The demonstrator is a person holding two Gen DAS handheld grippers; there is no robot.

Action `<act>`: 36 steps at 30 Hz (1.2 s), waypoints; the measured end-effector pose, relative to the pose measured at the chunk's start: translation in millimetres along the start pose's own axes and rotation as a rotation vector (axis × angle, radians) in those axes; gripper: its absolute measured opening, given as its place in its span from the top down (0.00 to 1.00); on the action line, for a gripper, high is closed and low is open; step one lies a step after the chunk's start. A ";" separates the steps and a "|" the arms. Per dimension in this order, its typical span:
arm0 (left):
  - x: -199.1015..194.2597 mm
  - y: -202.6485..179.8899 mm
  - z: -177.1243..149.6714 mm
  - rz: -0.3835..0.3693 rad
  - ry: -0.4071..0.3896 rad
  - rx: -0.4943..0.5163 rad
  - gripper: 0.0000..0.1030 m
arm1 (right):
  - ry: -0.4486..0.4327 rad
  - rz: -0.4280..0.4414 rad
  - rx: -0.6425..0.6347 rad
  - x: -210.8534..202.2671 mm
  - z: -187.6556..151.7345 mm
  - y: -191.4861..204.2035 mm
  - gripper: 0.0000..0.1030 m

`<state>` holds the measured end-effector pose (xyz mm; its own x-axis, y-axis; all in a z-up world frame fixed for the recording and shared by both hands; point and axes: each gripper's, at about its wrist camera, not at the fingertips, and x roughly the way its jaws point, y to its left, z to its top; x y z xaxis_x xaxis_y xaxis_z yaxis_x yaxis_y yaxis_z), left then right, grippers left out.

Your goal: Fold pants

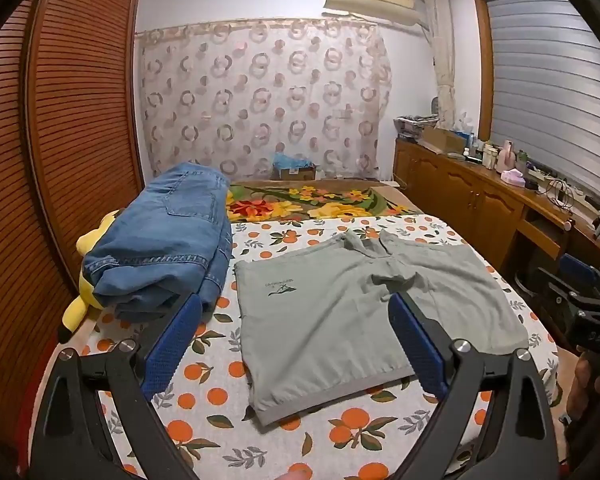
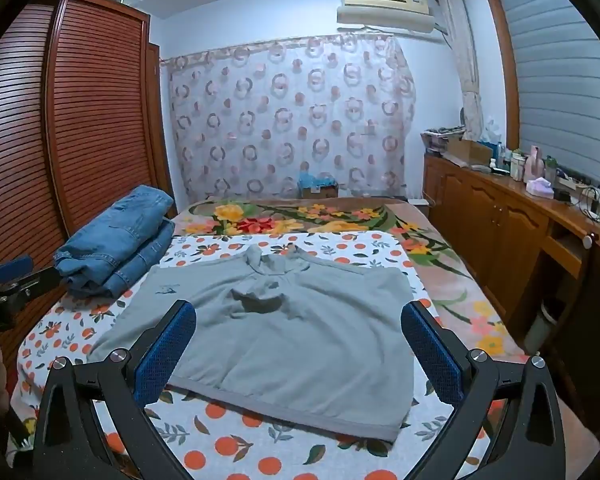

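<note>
Grey-green shorts [image 1: 364, 316] lie spread flat on the orange-print sheet, waistband toward me; they also show in the right wrist view [image 2: 284, 336]. My left gripper [image 1: 296, 320] is open and empty, hovering above the shorts' near left part. My right gripper [image 2: 300, 328] is open and empty, hovering above the shorts' near edge. The right gripper also shows at the right edge of the left wrist view [image 1: 580, 300], and the left gripper at the left edge of the right wrist view [image 2: 16, 280].
Folded blue jeans [image 1: 160, 248] are stacked at the bed's left on a yellow plush toy [image 1: 86, 280]. A floral blanket [image 1: 312, 200] lies at the far end. A wooden wardrobe [image 1: 60, 140] stands left, a cluttered wooden cabinet [image 1: 480, 188] right.
</note>
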<state>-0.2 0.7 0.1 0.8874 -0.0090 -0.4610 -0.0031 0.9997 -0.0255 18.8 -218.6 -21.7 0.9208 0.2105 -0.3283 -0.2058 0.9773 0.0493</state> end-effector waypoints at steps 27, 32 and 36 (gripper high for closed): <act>-0.3 4.8 -3.2 0.009 0.002 0.000 0.08 | -0.008 0.012 -0.007 -9.5 -1.6 2.0 0.01; -0.8 5.1 -3.7 0.012 0.000 0.001 0.08 | -0.008 0.013 -0.007 -10.3 -1.9 1.7 0.01; -1.1 4.4 -3.3 0.010 -0.002 0.002 0.08 | -0.009 0.013 -0.007 -10.4 -1.9 1.3 0.01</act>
<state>-2.7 5.0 -2.4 0.8881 0.0009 -0.4596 -0.0110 0.9998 -0.0193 8.4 -219.6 -20.0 0.9209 0.2232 -0.3195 -0.2199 0.9744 0.0470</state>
